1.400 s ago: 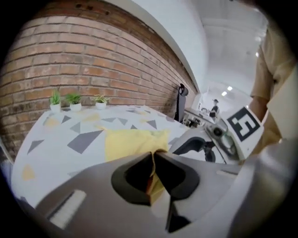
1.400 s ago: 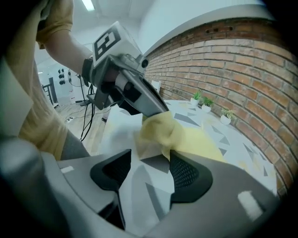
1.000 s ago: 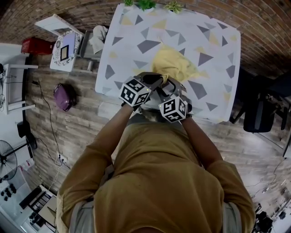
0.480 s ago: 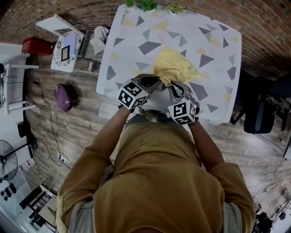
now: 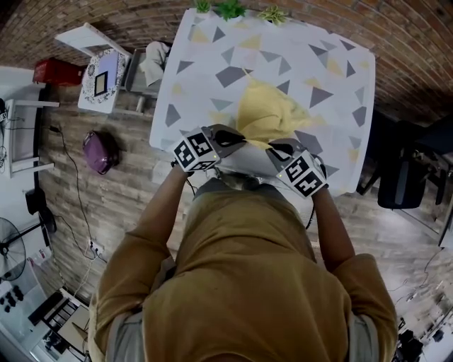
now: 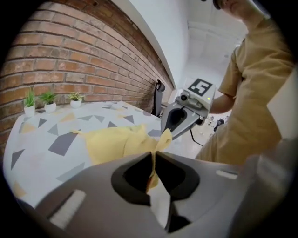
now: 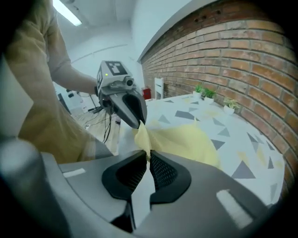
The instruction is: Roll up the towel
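White cloth printed with grey and yellow triangles covers the desk (image 5: 205,63), the largest item we list; it stands against a brick wall, with three small potted plants (image 5: 230,8) along its far edge. Yellow towel (image 5: 267,112), one: it lies crumpled and unrolled on the near half of the desk, its near edge lifted off the surface toward the person. Left gripper (image 5: 239,141), one: jaws closed tight on a near corner of the towel, with fabric showing as a thin yellow strip between the pads. Right gripper (image 5: 274,148), one: jaws likewise clamped on the neighbouring corner, with cloth pinched between the ribbed pads. Changes noted: a second ago both grippers were crowded together at the towel's near edge. The right jaws have since closed on the cloth, and the two grippers have drawn apart, so the near edge now hangs between them. We judge from this that the towel is secured at two points and can be pulled out flat. No turn of a roll shows anywhere in the fabric, so the rolling itself is not yet begun. Both pinches look shallow, so we would watch for a corner slipping free.
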`<state>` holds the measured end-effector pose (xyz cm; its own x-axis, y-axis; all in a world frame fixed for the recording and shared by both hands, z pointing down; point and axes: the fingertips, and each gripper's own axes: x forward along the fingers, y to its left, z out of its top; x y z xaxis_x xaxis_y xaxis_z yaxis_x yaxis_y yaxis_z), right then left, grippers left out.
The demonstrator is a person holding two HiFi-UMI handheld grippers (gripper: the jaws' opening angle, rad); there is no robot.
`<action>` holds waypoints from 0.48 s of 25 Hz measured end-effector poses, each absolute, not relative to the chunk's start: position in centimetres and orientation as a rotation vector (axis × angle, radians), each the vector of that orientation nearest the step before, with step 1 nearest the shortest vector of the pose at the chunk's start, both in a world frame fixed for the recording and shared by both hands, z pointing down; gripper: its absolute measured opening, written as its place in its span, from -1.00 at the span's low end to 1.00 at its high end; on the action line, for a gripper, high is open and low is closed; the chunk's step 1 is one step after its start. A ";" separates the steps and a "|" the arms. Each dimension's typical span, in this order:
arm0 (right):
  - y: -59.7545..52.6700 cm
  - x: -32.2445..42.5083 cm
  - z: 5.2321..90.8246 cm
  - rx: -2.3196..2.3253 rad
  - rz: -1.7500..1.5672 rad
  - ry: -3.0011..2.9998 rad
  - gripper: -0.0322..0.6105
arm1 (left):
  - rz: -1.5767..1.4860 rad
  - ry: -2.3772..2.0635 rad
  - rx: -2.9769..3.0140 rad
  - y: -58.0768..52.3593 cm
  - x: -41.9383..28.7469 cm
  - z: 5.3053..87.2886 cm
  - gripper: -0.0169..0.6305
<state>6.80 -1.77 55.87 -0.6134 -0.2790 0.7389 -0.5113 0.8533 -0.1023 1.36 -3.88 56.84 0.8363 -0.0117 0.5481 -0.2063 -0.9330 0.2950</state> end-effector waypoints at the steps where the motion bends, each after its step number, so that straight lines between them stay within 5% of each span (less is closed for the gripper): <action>1: -1.2 6.7 55.9 0.512 0.395 -2.242 -0.82 | 0.840 -0.119 2.690 -3.5 1.3 57.0 -0.69; 12: -0.1 7.7 55.9 0.165 0.622 -2.167 -0.82 | 0.925 0.163 2.621 -0.9 1.1 57.5 -0.69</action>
<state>7.66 -0.10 55.90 -0.6273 0.0975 0.7726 -0.3269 0.8675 -0.3749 1.12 -0.92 57.54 0.7797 0.2231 0.5851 -0.0090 -0.9303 0.3668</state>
